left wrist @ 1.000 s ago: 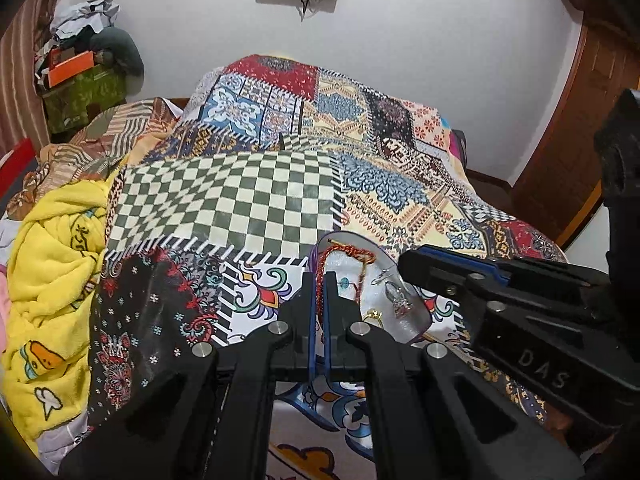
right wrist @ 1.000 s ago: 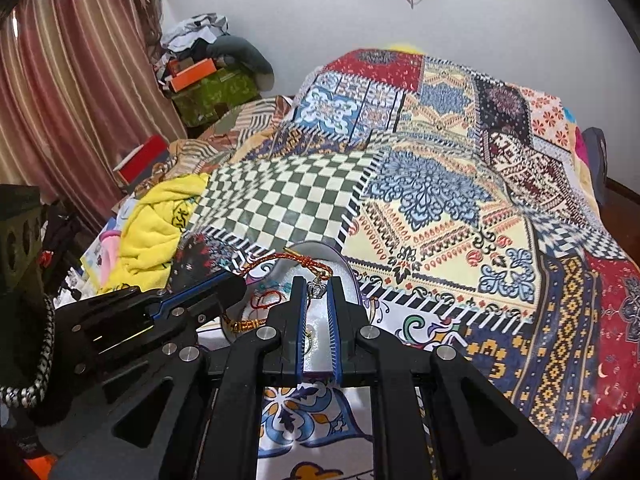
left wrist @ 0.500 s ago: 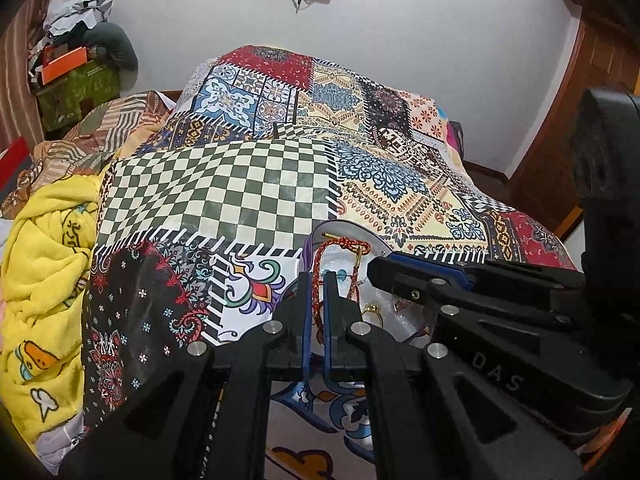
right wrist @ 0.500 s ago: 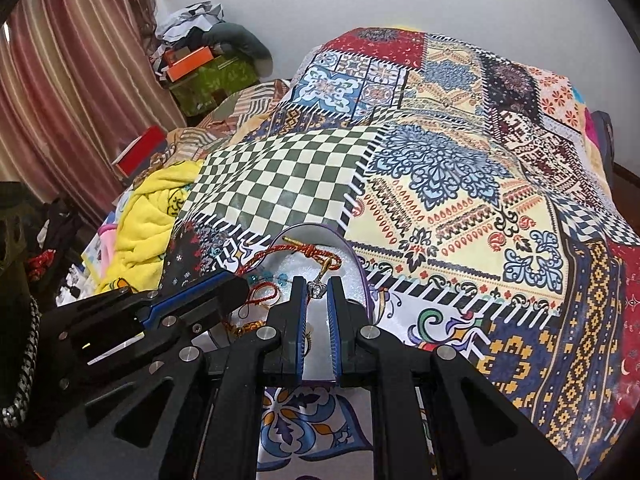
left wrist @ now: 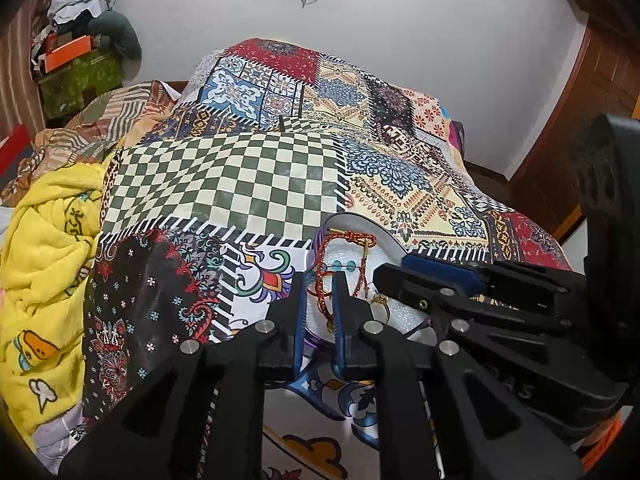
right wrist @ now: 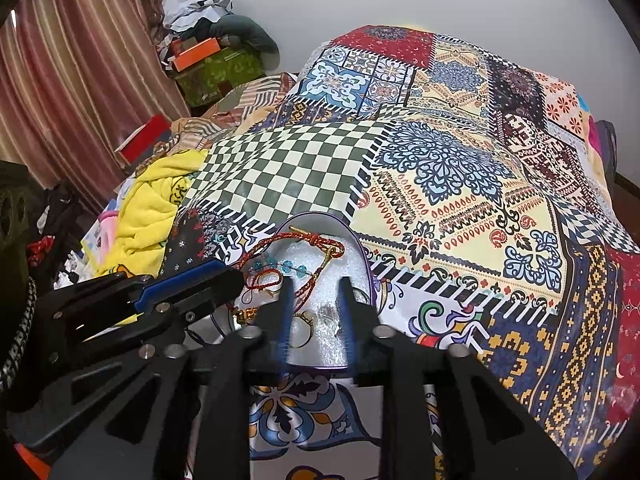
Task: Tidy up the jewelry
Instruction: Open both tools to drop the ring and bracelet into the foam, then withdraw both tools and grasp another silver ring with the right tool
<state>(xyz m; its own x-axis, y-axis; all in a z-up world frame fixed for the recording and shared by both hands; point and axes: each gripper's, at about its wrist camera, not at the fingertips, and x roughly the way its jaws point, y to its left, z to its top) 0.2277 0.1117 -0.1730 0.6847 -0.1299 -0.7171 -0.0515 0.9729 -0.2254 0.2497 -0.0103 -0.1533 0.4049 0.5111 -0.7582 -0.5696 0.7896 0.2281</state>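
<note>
Both tongs (left wrist: 320, 280) (right wrist: 314, 288) just parting over tray (right wrist: 320, 220) — red cord (right wrist: 308, 238) lying crosswise.

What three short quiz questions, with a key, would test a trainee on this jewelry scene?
1. True or false: the gold ring lies on the green checkered patch.
2. The braided cord bracelet is: A red, B green, C white.
3. What does the purple-rimmed tray rest on?

Key: 1 false, it lies in the tray. 2 A. 3 the patchwork bedspread.
</note>
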